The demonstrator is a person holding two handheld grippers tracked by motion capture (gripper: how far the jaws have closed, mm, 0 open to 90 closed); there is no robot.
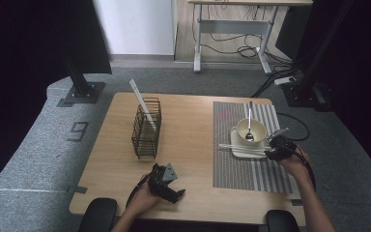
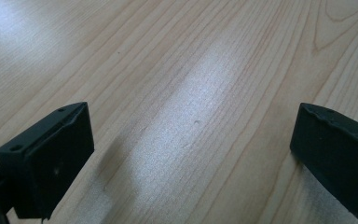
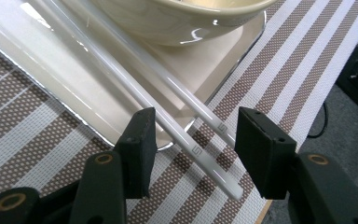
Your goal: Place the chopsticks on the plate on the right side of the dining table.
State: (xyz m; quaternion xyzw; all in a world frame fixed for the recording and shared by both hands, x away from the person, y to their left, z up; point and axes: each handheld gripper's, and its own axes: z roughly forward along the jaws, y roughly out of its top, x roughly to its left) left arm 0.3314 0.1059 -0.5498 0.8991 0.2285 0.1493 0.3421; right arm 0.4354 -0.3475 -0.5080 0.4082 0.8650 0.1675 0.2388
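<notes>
Right gripper (image 3: 193,154) jaws stand partly apart around the chopsticks (image 3: 186,121), untouched; nudged, these could roll off the tray (image 3: 51,84).

Bowl (image 3: 186,18) is chopped off by the top edge in the right gripper view, so its inside is out of sight there. The chopsticks' (image 3: 168,109) far ends run out of frame too. From the high view the spoon (image 1: 249,130) is too tiny to make out. The rack (image 1: 146,128) wires hide the white stick's (image 1: 142,104) bottom end.
</notes>
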